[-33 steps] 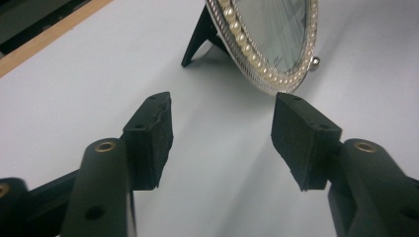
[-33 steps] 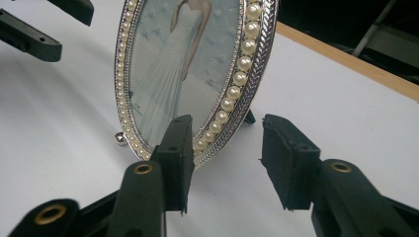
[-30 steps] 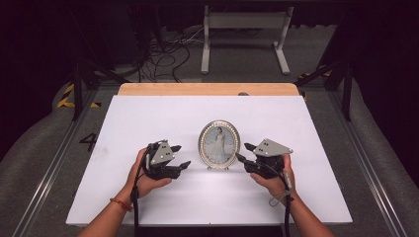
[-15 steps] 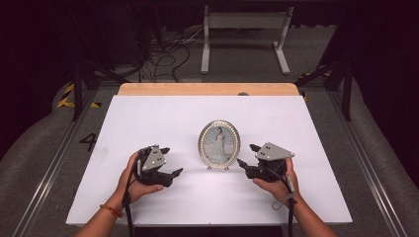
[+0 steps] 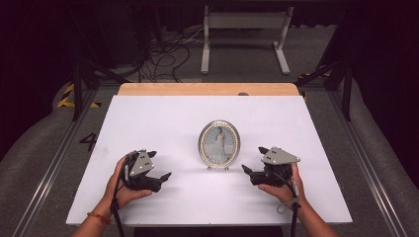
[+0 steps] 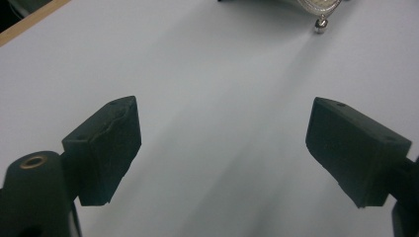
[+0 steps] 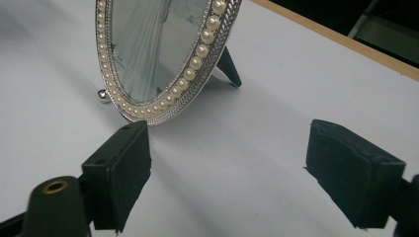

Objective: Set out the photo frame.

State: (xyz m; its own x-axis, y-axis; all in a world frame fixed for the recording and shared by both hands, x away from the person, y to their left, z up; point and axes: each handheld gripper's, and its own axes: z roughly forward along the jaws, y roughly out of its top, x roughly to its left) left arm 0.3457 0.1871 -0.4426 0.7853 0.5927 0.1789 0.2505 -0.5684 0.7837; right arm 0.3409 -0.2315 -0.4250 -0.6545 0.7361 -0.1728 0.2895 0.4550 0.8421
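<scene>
An oval picture frame (image 5: 219, 144) with a pearl-studded silver rim stands upright on its rear prop at the middle of the white tabletop (image 5: 163, 116). My left gripper (image 5: 160, 165) rests to its left, well apart from it, jaws pointing toward it. My right gripper (image 5: 253, 159) sits close on its right, not touching. Both pairs of jaws have just been opening and stand open with nothing between them. In the left gripper view the gripper (image 6: 225, 148) faces bare table, with the frame's ball foot (image 6: 321, 24) far off. In the right gripper view the gripper (image 7: 232, 168) is just short of the frame (image 7: 148, 54).
A wooden strip (image 5: 207, 89) runs along the table's far edge. Beyond it, cables (image 5: 163, 54) and a grey metal stand (image 5: 244, 29) lie on the floor. A metal rail (image 5: 54, 163) flanks the table on the left.
Both grippers' jaws have spread apart. My left hand has drawn back to the left, away from the frame. The right hand has barely shifted. The frame stands where it was.
</scene>
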